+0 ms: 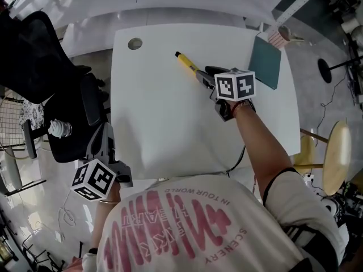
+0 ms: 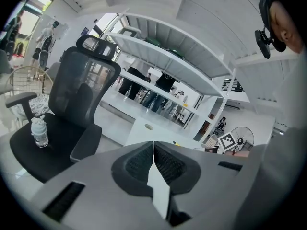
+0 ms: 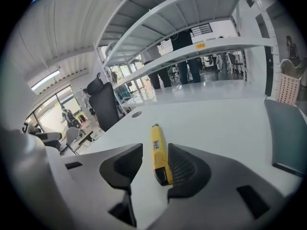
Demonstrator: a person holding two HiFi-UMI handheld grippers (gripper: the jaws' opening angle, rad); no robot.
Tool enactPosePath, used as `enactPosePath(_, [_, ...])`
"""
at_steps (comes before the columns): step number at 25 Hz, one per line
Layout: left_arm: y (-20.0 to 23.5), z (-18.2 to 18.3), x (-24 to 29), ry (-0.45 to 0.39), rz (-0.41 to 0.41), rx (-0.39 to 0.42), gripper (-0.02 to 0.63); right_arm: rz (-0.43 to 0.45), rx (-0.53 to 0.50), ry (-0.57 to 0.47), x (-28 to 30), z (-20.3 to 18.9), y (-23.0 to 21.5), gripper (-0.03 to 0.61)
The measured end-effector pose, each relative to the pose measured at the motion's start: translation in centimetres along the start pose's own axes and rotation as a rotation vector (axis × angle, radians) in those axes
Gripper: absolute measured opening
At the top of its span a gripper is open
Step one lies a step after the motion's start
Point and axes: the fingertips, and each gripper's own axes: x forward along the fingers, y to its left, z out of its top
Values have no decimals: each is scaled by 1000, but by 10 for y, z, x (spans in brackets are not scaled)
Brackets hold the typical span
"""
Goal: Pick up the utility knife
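The yellow utility knife (image 1: 188, 64) lies on the white table (image 1: 164, 129), pointing away toward the far left. My right gripper (image 1: 204, 77) is low over its near end. In the right gripper view the knife (image 3: 157, 150) sits between the open jaws, its black butt end close beside the right pad (image 3: 184, 169) and a gap to the left pad. My left gripper (image 1: 104, 135) hangs off the table's left edge, near the chair. Its jaws in the left gripper view (image 2: 153, 158) are shut with nothing between them.
A teal pad (image 1: 265, 61) lies at the table's far right corner. A round cable hole (image 1: 135, 43) is at the far left. A black office chair (image 1: 39, 55) with a water bottle (image 1: 59, 129) on its seat stands left of the table. A wooden stool (image 1: 336, 156) stands right.
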Motion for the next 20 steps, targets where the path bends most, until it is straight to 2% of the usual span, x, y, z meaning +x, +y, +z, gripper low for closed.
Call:
enactPosePath(5, [-2,-2,3,8,6,10,25,-53,-88,71,17,-5,-7,183])
enactPosePath(13, [10,-7,2,16,39,-15,25,-114,-188,163,33,-14,-11,164])
enactPosePath(20, [13,-8,0,7,47,-35,25,-135,-229,180,35,-16,-11,158])
